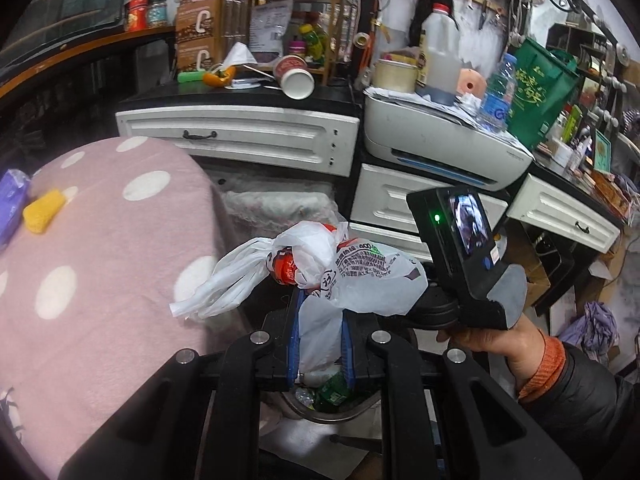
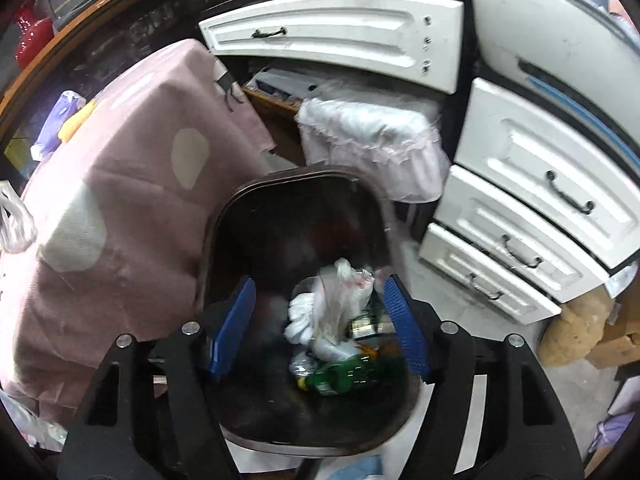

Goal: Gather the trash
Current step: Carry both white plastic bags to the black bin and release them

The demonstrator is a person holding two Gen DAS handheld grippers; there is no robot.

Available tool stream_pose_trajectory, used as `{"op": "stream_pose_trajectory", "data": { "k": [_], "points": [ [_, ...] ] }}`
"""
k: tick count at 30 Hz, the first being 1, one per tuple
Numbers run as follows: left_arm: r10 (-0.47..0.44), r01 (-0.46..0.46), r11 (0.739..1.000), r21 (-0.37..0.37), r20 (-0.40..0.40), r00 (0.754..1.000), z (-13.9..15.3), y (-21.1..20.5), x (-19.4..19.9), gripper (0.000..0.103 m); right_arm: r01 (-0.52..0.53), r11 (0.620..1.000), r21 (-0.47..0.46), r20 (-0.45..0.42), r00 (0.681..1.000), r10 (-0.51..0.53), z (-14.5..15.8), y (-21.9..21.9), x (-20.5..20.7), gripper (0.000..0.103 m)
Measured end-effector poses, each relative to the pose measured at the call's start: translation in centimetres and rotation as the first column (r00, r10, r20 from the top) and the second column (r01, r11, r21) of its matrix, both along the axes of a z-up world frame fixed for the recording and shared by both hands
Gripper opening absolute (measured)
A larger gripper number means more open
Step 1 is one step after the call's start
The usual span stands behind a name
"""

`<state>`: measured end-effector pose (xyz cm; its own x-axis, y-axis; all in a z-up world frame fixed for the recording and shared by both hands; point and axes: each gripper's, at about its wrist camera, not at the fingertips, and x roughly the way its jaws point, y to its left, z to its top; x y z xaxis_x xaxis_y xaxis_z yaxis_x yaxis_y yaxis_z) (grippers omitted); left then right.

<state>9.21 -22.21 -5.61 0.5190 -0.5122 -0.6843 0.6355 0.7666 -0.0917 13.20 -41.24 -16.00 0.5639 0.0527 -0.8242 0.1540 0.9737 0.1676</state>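
Item: one tied white plastic bag (image 1: pixel 340 276) of trash, red packaging showing through its knot. It is pinched by its lower part between the blue pads of the left gripper (image 1: pixel 322 344), whose jaws are closed tight on the film. The bag hangs above the bin, whose rim and contents show just below the jaws in the left wrist view.

Receptacle: one dark bin (image 2: pixel 224 216) on the floor, beside a pink dotted cloth (image 2: pixel 132 184) and in front of white drawers (image 2: pixel 532 208). Inside: one green bottle (image 2: pixel 344 372), one crumpled white bag (image 2: pixel 336 308), and what looks like a can, though blur makes that uncertain.

Right gripper (image 2: pixel 320 324): jaws standing wide over the bin mouth, nothing between the pads.

Step in hand, as judged: drop-off, the left bag not yet released. The next move calls for bringing the left jaws squarely over the opening and parting them so the bag falls clear of the rim.

Remaining on the cloth: one yellow sponge-like piece (image 1: pixel 43 210), one purple packet (image 1: pixel 12 200).
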Motion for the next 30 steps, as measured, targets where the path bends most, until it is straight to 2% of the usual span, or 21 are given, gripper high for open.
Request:
{"op": "stream_pose_trajectory", "data": {
  "k": [5,13,22,27,28,29,30],
  "points": [
    [-0.049,0.050,0.999,0.017,-0.052,0.997,-1.5,-2.0,0.2,0.017,0.056,0.998,-0.033,0.044,0.998,-0.054,1.7,-2.0,-1.0,0.072],
    [-0.098,0.108,0.992,0.062,-0.147,0.984,-4.7,-4.6,0.9,0.017,0.105,0.994,-0.036,0.062,0.993,-0.103,2.7,-4.0,-2.0,0.072],
    [-0.120,0.147,0.980,0.137,-0.187,0.975,-7.8,-6.6,2.0,0.017,0.118,0.993,-0.018,0.064,0.991,-0.117,2.8,-4.5,-2.4,0.072],
    [-0.126,0.160,0.975,0.154,-0.214,0.969,-9.3,-7.6,2.9,0.017,0.118,0.993,-0.014,0.062,0.991,-0.117,2.8,-4.6,-2.4,0.072],
    [-0.123,0.158,0.974,0.161,-0.211,0.970,-9.5,-7.8,3.1,0.020,0.119,0.993,-0.015,0.062,0.991,-0.118,2.8,-4.6,-2.4,0.072],
    [-0.122,0.160,0.972,0.173,-0.213,0.969,-9.8,-8.0,3.3,0.032,0.121,0.993,-0.013,0.061,0.991,-0.120,2.8,-4.6,-2.5,0.072],
    [-0.119,0.158,0.971,0.179,-0.212,0.970,-9.9,-8.1,3.4,0.054,0.121,0.993,-0.010,0.059,0.991,-0.120,2.7,-4.6,-2.5,0.072]
  ]
}}
